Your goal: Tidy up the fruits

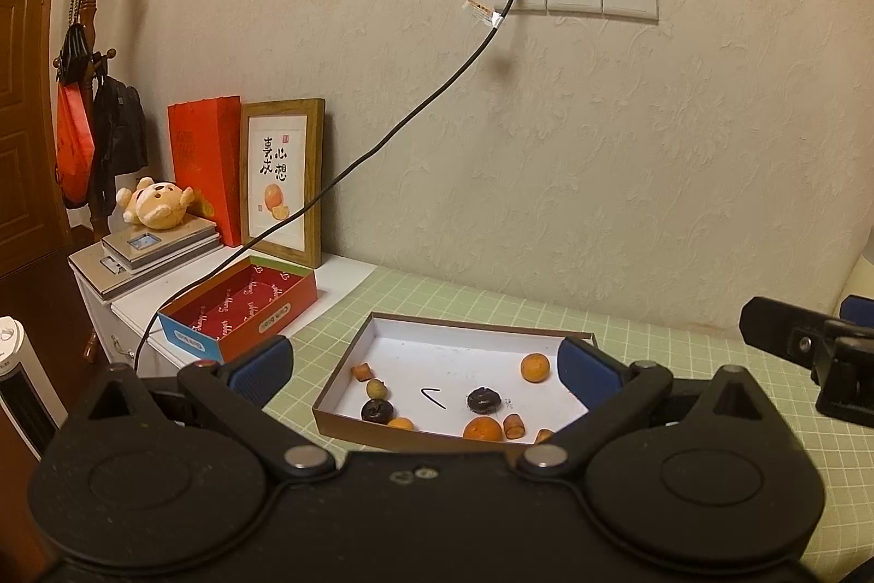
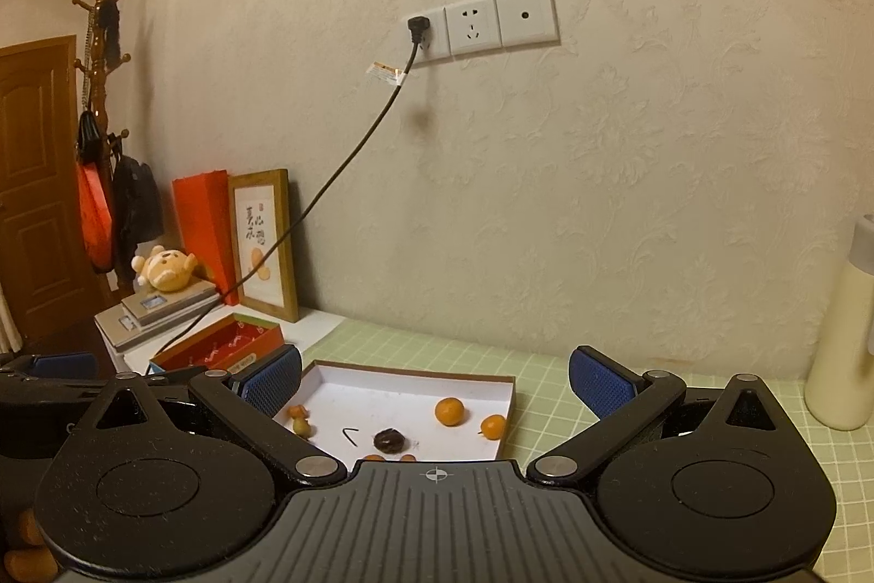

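I am holding my left gripper (image 1: 426, 364) released, its blue pads spread wide over the shallow white tray (image 1: 470, 326); my right gripper (image 2: 435, 378) is hanging just as wide, grasping nothing. The fruits (image 1: 534, 367) are lying scattered inside that tray, which is sitting on the green grid mat (image 1: 683, 348). A red box (image 1: 240, 310) is standing beside the tray's left edge. The patterned wall (image 1: 546, 173) is closing off the mat's far side.

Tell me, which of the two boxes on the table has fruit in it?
The white-lined shallow box on the green grid mat, holding oranges and dark fruits. The red box to its left shows nothing inside.
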A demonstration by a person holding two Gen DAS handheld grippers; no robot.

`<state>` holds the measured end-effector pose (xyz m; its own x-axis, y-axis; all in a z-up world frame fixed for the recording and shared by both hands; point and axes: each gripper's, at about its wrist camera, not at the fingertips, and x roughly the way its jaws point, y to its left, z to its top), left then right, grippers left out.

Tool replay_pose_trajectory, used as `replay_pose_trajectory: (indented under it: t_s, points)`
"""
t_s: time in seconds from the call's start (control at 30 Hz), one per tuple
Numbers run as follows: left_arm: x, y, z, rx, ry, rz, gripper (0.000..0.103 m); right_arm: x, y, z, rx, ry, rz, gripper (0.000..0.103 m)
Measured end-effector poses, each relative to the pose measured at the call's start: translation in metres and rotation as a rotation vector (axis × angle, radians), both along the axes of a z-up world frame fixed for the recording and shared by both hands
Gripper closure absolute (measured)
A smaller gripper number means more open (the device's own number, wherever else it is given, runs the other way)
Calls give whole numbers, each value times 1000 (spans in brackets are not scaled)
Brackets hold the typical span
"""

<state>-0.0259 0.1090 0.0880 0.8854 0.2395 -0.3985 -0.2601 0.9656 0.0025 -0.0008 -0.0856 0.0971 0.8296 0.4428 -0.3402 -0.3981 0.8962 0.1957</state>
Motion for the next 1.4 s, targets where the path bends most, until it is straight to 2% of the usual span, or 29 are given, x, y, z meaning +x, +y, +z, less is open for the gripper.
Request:
replay_pose_trajectory:
  t_s: [0.47, 1.1, 1.4]
  points:
    - [17, 2, -13, -4, 46, -3, 6, 17, 5, -15, -22, 42, 6, 0]
    - [33, 9, -38, -10, 120, 29, 6, 39, 22, -50, -101, 126, 23, 0]
    - [39, 10, -45, -20, 145, 35, 6, 46, 22, -54, -103, 143, 33, 0]
